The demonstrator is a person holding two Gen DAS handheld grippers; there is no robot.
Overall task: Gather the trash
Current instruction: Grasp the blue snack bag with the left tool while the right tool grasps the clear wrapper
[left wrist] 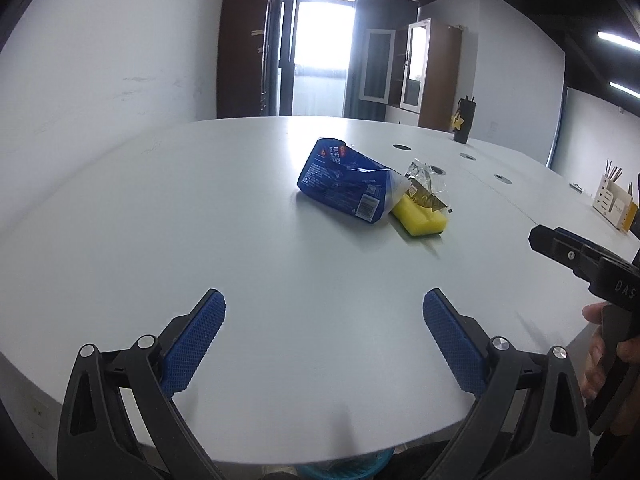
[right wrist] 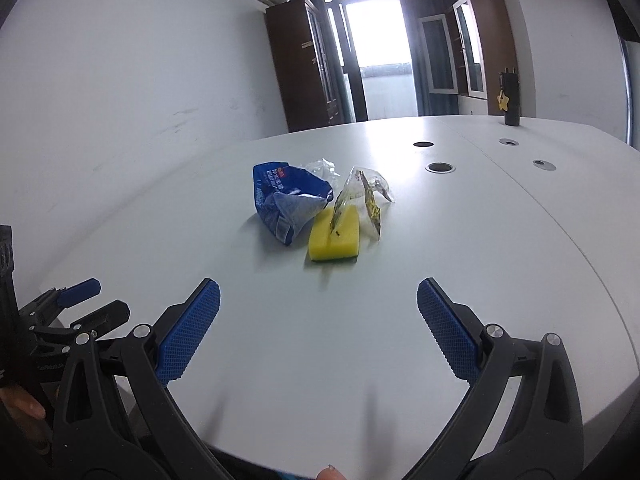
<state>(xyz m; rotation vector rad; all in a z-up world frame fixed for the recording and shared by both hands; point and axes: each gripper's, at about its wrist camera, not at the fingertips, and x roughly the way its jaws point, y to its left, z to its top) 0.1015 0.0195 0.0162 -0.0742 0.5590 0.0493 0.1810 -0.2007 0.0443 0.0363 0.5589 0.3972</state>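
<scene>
A crumpled blue snack bag [left wrist: 345,182] [right wrist: 289,201] lies on the white table [left wrist: 160,220] [right wrist: 480,260]. Beside it sits a yellow sponge [left wrist: 419,219] [right wrist: 335,240] with a clear, gold-printed wrapper [left wrist: 425,186] [right wrist: 366,196] leaning on it. A bit of clear plastic [right wrist: 320,167] shows behind the blue bag. My left gripper [left wrist: 323,300] is open and empty, over the table's near edge, well short of the trash. My right gripper [right wrist: 318,290] is open and empty, close in front of the sponge. The right gripper's side [left wrist: 576,260] shows in the left wrist view.
A black bottle with a yellow star tag [left wrist: 464,120] [right wrist: 510,100] stands at the far edge. Round cable holes [left wrist: 401,147] [right wrist: 440,167] dot the table. A wooden desk organiser [left wrist: 614,200] stands at the right. Something blue [left wrist: 340,470] lies below the near table edge.
</scene>
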